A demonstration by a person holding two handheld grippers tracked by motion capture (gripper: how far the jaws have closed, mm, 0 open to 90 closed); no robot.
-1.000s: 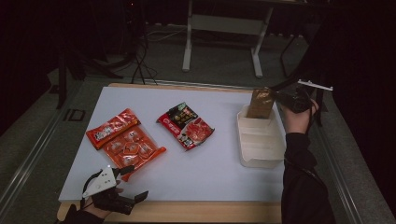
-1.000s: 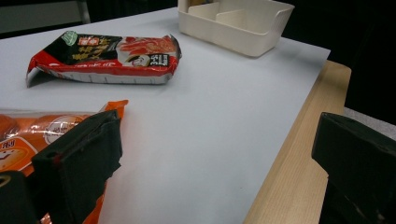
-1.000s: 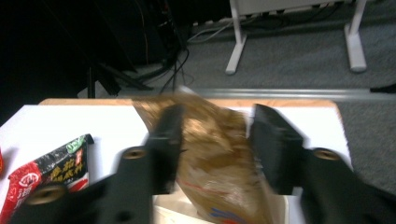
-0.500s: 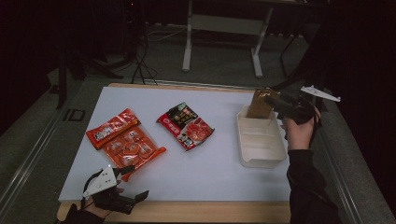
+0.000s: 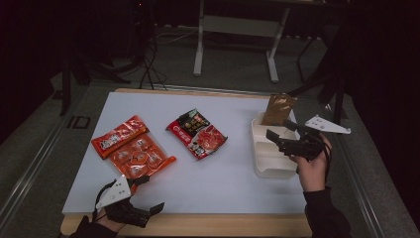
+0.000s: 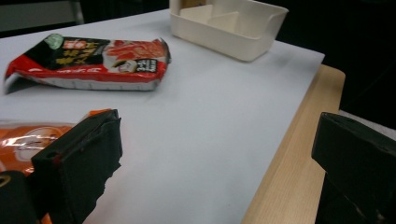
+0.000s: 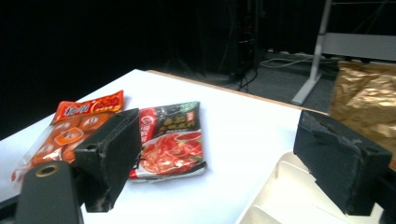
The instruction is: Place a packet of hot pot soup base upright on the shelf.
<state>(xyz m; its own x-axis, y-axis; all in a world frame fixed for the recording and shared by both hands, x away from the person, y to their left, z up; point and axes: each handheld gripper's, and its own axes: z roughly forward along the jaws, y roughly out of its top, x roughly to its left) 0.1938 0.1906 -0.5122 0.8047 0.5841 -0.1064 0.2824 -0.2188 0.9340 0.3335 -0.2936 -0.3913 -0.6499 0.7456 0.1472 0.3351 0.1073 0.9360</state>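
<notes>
The gold bag (image 5: 279, 109) already stands in the white tray (image 5: 271, 166) at 3 o'clock on the worktop (image 5: 237, 173), while the red noodle pack (image 5: 196, 134) and orange packs (image 5: 132, 148) still wait outside, and both the right gripper (image 5: 282, 140) and left gripper (image 5: 148, 196) have wide-open, empty fingers.

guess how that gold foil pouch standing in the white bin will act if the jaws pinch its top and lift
The gold foil pouch looks crinkled and thin, so it would probably flex and crumple rather than stay stiff. It leans upright in the far end of the white bin, so a nudge may tip it. Its glossy film could slip between the jaws of the open right gripper.
</notes>
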